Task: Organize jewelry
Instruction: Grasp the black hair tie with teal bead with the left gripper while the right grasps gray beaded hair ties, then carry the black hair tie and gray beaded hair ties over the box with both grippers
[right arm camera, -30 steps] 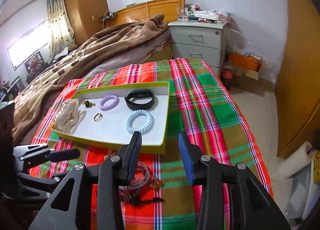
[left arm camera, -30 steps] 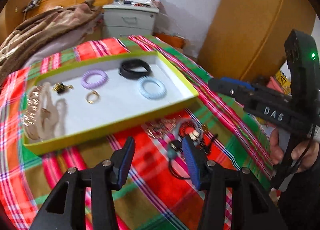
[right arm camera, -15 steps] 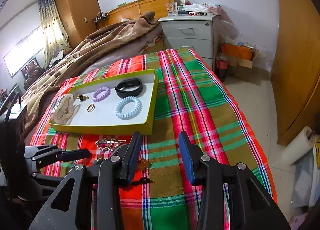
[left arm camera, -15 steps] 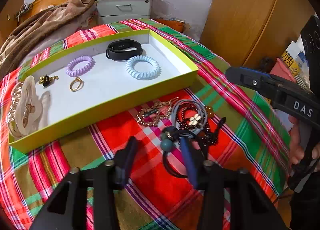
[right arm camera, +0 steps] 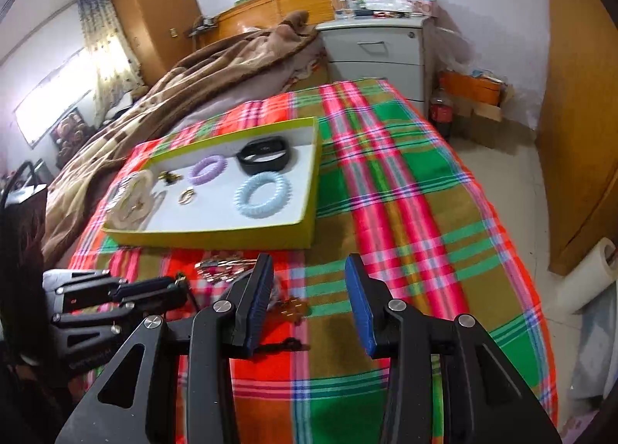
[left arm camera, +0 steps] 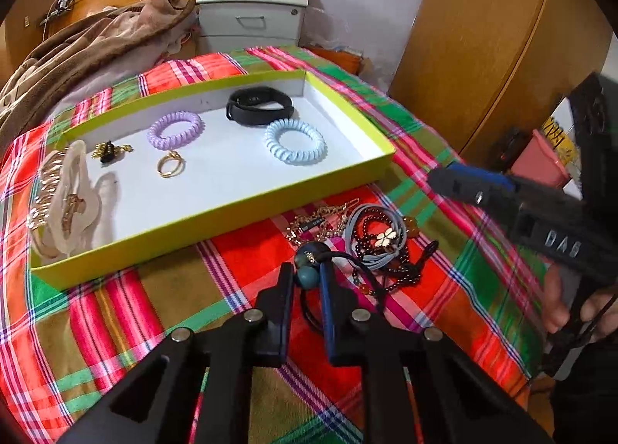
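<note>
My left gripper hangs low over the plaid cloth, its jaws closing with the pads pressed on the teal bead of a black cord hair tie. Just right of it lies a tangle of jewelry: grey hair ties with a clover charm, dark beads and a gold chain. Behind stands the yellow-green tray, holding a purple coil, a blue coil, a black band, a gold ring and a cream claw clip. My right gripper is open and holds nothing, hovering right of the pile.
The plaid cloth covers the bed end, with the floor to its right. A brown blanket lies behind the tray. A grey bedside cabinet, a wooden wardrobe and a paper roll stand around. A hand holds the right gripper.
My left gripper has moved up to the jewelry pile and its jaws have come together on the teal bead. The right gripper stays open, its view shifted only slightly.
</note>
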`<state>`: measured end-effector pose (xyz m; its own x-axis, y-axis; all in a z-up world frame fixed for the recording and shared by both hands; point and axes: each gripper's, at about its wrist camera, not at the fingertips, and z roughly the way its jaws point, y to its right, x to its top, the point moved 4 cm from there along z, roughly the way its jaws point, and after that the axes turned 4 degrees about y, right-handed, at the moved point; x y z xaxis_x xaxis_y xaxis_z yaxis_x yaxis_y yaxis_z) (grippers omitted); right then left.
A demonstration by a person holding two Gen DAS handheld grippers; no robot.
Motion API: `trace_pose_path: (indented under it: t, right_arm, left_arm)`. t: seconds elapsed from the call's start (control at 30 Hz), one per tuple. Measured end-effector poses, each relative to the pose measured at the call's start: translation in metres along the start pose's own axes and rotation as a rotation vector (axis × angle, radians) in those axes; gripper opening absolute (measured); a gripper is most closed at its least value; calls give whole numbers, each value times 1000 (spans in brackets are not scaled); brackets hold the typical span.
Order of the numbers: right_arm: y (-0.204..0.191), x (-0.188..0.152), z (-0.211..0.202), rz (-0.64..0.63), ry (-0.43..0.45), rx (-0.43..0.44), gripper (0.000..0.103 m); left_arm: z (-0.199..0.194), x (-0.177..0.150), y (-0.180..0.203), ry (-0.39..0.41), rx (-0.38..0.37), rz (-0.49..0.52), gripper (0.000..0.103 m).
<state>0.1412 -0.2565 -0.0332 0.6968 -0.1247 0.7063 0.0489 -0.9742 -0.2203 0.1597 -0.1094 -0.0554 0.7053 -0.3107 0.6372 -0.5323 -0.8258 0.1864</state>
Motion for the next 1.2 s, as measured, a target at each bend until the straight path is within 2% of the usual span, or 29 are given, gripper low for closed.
trace_pose_path:
  t: [0.23,0.5,0.67,0.93,1.2]
  right_arm:
    - [-26,-13,7,-76,-31,57,40]
    - [-52,-23,16,-199,-57,30,40]
    - [-55,-27,25,-230,-89,-5,39]
    - [-55,-29,29,-250,-99,-30,23]
    - [-58,-28,24,-262,-77,-46,19]
  left_arm:
    - [-24,-1,-11,49,-4,-23,14]
    - [-34,-7,-26,62,10,-55,14]
    - [-34,-9,-30,63,19,-65,14]
    - [-36,-11,-31,66,16,-64,14]
    - [-37,-10,-29,69,23,-57,14]
